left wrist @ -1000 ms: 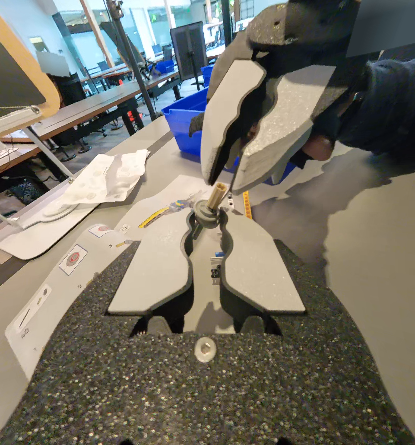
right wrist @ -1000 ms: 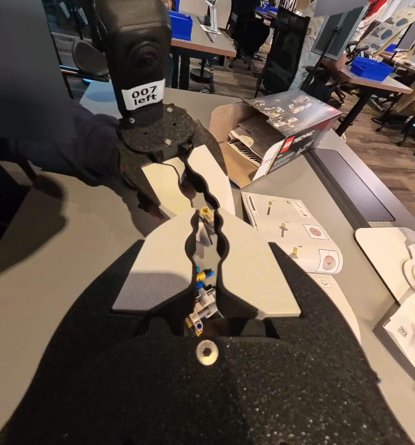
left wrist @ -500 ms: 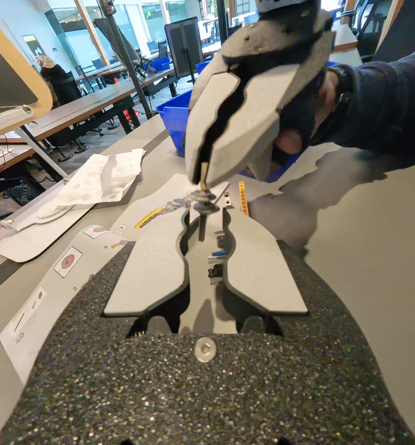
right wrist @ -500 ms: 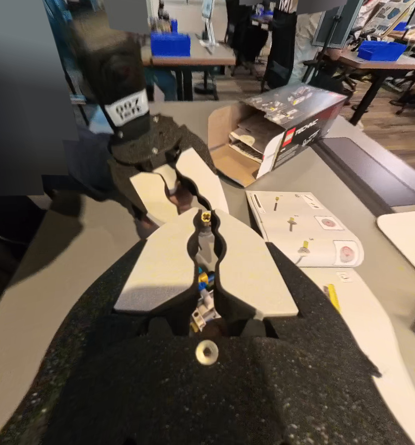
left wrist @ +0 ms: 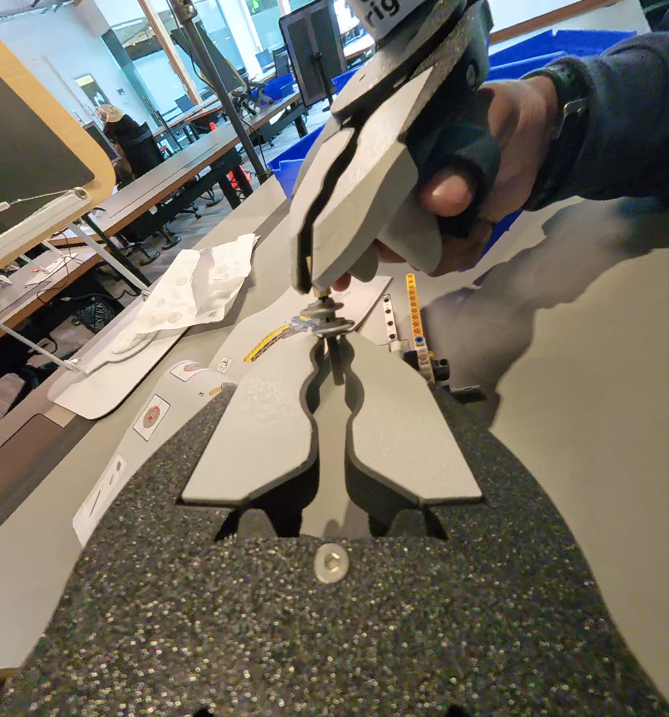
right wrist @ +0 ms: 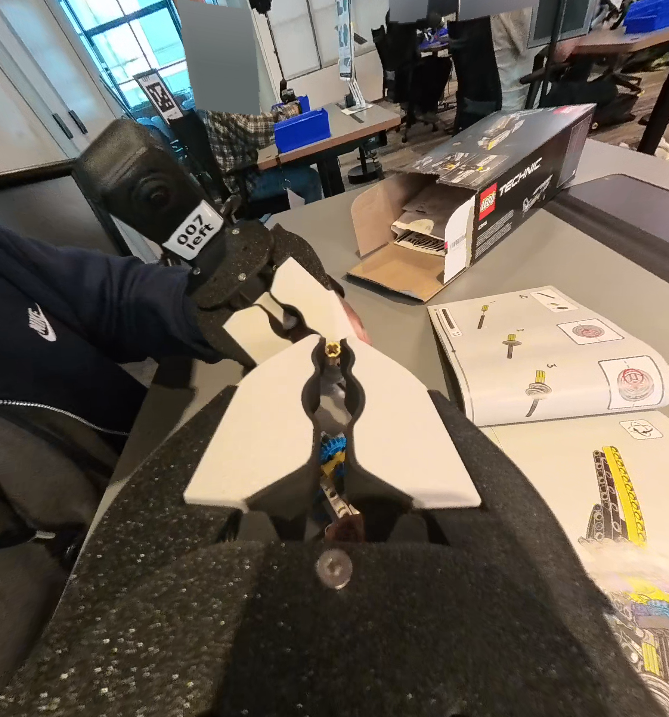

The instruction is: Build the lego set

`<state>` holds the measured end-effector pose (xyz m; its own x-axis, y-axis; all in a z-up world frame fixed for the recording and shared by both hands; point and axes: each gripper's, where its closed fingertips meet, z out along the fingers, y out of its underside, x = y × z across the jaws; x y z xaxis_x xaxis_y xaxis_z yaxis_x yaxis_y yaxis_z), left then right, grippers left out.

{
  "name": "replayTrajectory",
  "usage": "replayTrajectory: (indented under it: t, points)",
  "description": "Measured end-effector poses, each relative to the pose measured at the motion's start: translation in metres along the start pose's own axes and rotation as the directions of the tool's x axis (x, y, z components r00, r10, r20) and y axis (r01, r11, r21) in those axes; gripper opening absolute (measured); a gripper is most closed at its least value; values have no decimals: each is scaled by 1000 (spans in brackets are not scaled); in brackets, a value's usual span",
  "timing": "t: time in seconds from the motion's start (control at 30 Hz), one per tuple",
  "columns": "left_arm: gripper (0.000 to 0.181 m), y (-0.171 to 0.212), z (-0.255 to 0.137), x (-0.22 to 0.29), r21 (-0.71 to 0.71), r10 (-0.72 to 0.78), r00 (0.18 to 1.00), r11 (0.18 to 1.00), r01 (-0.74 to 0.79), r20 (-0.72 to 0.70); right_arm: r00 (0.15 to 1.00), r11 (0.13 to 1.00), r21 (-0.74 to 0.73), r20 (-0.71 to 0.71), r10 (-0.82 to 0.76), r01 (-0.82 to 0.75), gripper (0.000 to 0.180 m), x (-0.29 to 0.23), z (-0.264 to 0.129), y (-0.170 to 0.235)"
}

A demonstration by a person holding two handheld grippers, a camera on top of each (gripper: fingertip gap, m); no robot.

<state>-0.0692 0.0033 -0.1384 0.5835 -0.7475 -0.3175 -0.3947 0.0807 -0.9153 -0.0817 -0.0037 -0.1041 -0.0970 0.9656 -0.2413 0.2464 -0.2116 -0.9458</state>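
A small Lego axle assembly [left wrist: 328, 316] has a tan top, two grey discs and a black axle below. My right gripper [left wrist: 308, 288] comes down from above and is shut on the tan top, whose cross-shaped end [right wrist: 332, 348] shows between its own tips [right wrist: 332, 342]. My left gripper [left wrist: 332, 343] sits just under the discs, jaws narrowed around the black axle. Its fingers [right wrist: 305, 298] show behind the right gripper's tips. A partial build with a yellow beam [left wrist: 413, 306] lies on the grey table just beyond; its blue gear [right wrist: 329, 446] shows through the right gripper's gap.
An open instruction booklet [right wrist: 538, 349] lies to the right of the right gripper. The opened Lego box [right wrist: 499, 201] stands behind it. White plastic bags [left wrist: 201, 287] on a white pad and a blue bin [left wrist: 286, 170] are at the far left side. Other desks stand beyond. The tips of both grippers are at nearly the same place.
The right gripper took the assembly by its tan top and turned it upright. The left gripper's jaws opened half a second ago and have now narrowed around the black axle.
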Motion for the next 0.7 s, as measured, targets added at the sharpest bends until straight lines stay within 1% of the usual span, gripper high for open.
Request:
replayTrajectory:
  t: [0.13, 0.3, 0.7]
  points:
    - [4, -6, -3, -2, 23, -62, 998, 998, 62, -10, 1000, 999, 32, 23, 11, -12, 7, -1, -2, -4]
    - [4, -10, -5, -1, 37, -98, 995, 995, 98, -1, 998, 996, 74, 50, 49, -53, 7, -3, -3, -8]
    - [3, -5, -3, 0, 13, -186, 982, 982, 186, -20, 989, 987, 77, 45, 138, -141, 8, 3, 1, -1]
